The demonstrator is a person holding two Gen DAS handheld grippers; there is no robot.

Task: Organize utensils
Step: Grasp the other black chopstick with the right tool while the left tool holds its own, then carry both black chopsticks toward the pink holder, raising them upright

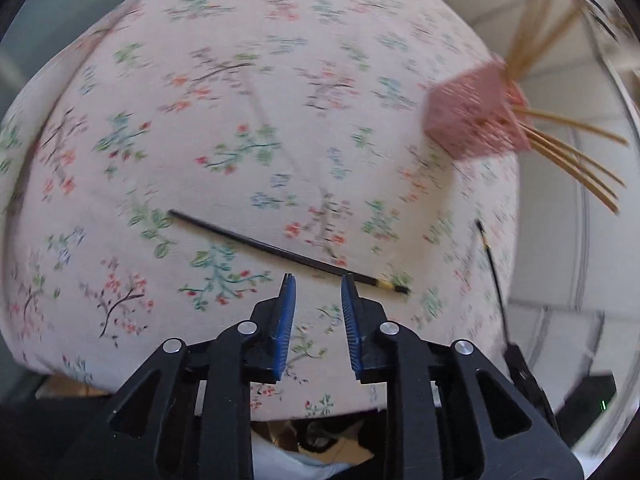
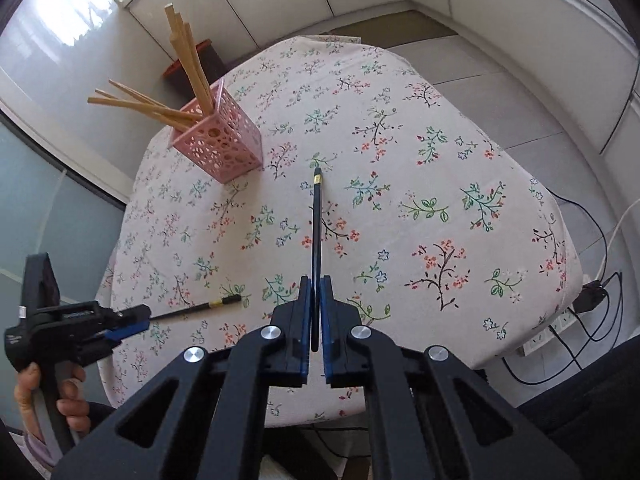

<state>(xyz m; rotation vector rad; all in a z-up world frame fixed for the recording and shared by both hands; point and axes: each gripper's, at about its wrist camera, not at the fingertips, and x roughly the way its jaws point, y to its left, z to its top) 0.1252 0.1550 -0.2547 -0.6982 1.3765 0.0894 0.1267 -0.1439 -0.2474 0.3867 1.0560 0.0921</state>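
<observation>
Floral cotton tablecloth (image 2: 400, 128) covers the round table under my rigs, with pale cabinet fronts and grey floor tiles behind it. My right gripper (image 2: 316, 280) is clamped on a black lacquered chopstick with a gold band near its end (image 2: 316, 216), which sticks straight forward from the blue pads over the cloth. A pink perforated plastic holder (image 2: 224, 144) stands near the far left edge, already stuffed with pale bamboo chopsticks (image 2: 188, 64) that lean outward.

My left gripper (image 1: 318, 284) hovers with its jaws apart just above the second black chopstick with a gold band (image 1: 280, 250), which lies flat on the cloth. The left view is blurred.

I judge the step in hand to be carrying the held stick to the holder. To do it well I would tilt the stick toward vertical, bring its lower end over a free gap between the bamboo sticks, and release only once it is inside the rim. With the left, I would settle squarely across the lying stick before squeezing.
</observation>
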